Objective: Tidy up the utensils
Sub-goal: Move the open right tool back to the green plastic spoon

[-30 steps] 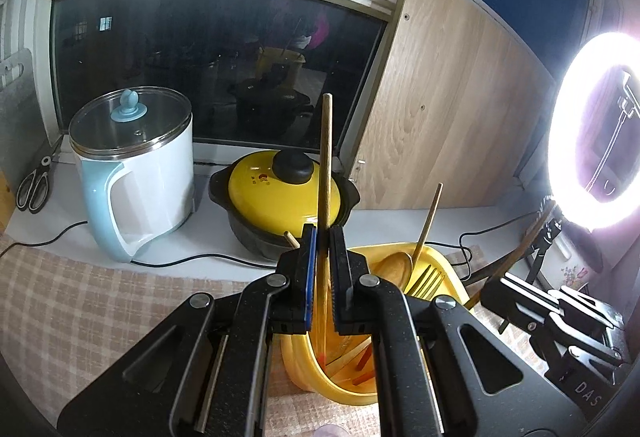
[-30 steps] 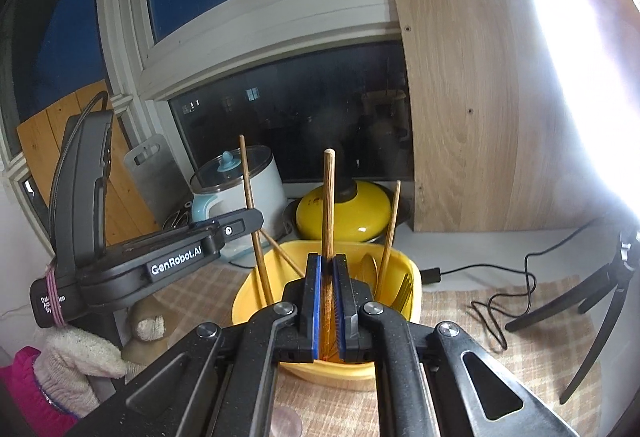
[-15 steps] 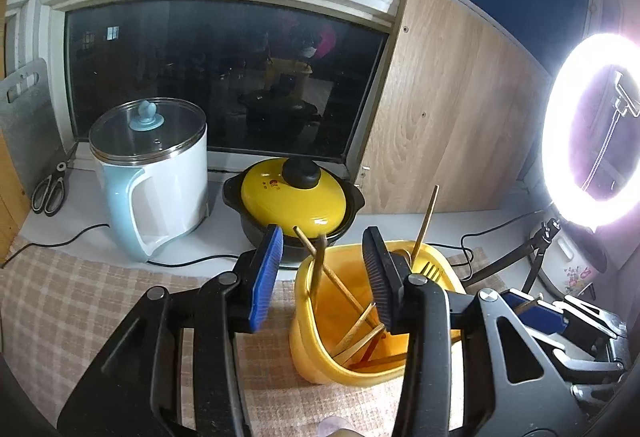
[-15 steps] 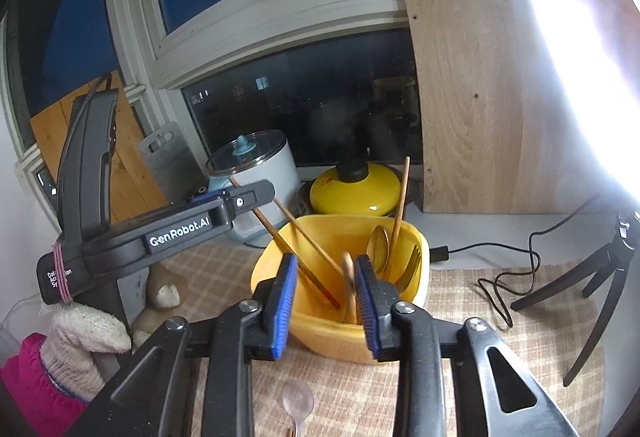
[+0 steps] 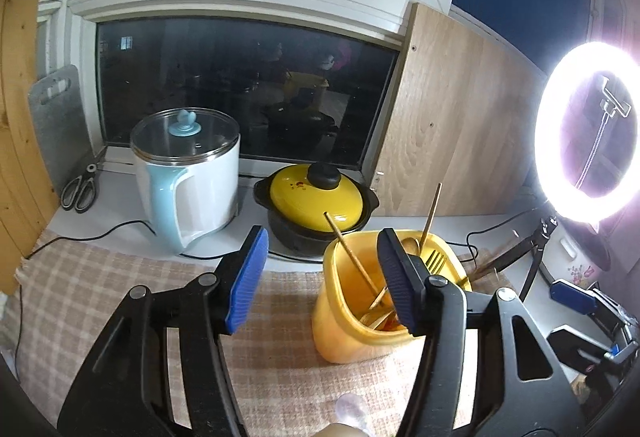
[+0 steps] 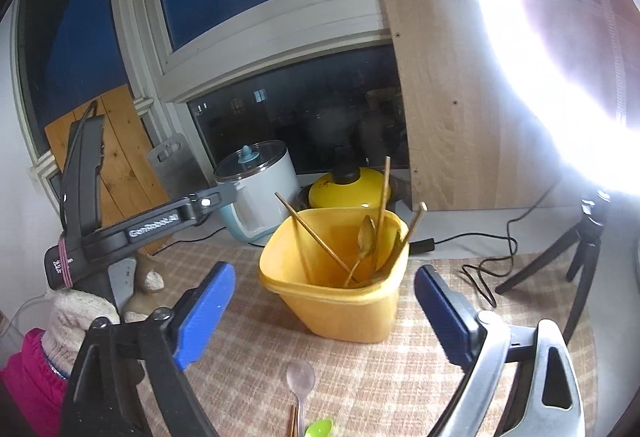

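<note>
Both my tools, left (image 5: 322, 277) and right (image 6: 320, 311), held a chopstick a second ago; now both are wide, empty and backed off, and the sticks (image 6: 316, 237) lean in the yellow bin (image 6: 340, 301) just ahead with a spoon (image 6: 366, 237) and fork (image 5: 434, 261). That drop looks done; a clear spoon (image 6: 300, 385) and a green one (image 6: 320, 429) lie below my right tool, likely next. Surface is checked cloth (image 5: 100, 289); beyond the bin a kettle (image 5: 188, 177), yellow pot (image 5: 316, 197), dark window (image 5: 240, 85), ring light (image 5: 586, 133) right.

Black grippers, blue ribbed fingers (image 5: 245, 277); white "GenRobot.AI" marking (image 6: 153, 227), pink sleeve (image 6: 28, 377)
</note>
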`<act>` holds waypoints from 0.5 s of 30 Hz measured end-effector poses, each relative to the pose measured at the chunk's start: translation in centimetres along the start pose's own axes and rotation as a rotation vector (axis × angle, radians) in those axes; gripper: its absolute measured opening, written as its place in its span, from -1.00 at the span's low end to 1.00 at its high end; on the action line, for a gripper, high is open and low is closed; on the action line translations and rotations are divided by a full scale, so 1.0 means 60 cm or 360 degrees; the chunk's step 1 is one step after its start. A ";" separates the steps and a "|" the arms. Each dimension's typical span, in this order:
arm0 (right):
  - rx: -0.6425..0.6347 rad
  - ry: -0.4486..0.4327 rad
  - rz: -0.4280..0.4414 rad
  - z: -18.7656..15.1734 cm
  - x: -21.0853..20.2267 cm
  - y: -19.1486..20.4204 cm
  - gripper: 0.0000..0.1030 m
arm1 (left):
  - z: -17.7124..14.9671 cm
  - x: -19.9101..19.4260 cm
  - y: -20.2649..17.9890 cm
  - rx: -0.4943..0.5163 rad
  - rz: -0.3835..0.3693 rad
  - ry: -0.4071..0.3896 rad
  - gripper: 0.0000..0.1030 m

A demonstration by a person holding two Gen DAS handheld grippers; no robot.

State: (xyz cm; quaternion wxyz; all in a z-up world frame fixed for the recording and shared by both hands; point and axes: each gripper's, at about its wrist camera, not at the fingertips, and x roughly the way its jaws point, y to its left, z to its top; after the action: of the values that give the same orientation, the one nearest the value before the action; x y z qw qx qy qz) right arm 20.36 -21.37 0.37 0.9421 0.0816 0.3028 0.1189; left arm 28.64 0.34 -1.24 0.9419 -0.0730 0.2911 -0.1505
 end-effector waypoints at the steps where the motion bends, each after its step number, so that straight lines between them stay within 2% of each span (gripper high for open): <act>1: 0.0006 -0.0006 -0.0007 -0.004 -0.006 -0.003 0.97 | -0.002 -0.002 0.001 0.0004 0.0003 0.0004 0.13; 8: 0.0033 0.0030 -0.0042 -0.037 -0.033 -0.033 0.99 | -0.041 -0.018 0.000 0.0043 -0.0004 0.0102 0.13; 12: 0.0063 0.0050 -0.0053 -0.057 -0.040 -0.054 0.99 | -0.072 -0.020 0.006 0.0006 -0.0033 0.0194 0.13; 15: 0.0083 0.0045 -0.0011 -0.077 -0.044 -0.074 0.99 | -0.097 -0.022 0.009 -0.0034 -0.0079 0.0269 0.13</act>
State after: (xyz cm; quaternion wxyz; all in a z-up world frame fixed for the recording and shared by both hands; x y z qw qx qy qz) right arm 16.32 -25.97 -2.91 0.9357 0.1035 0.3192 0.1089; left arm 24.43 1.01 -5.46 0.9092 -0.0774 0.3692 -0.1763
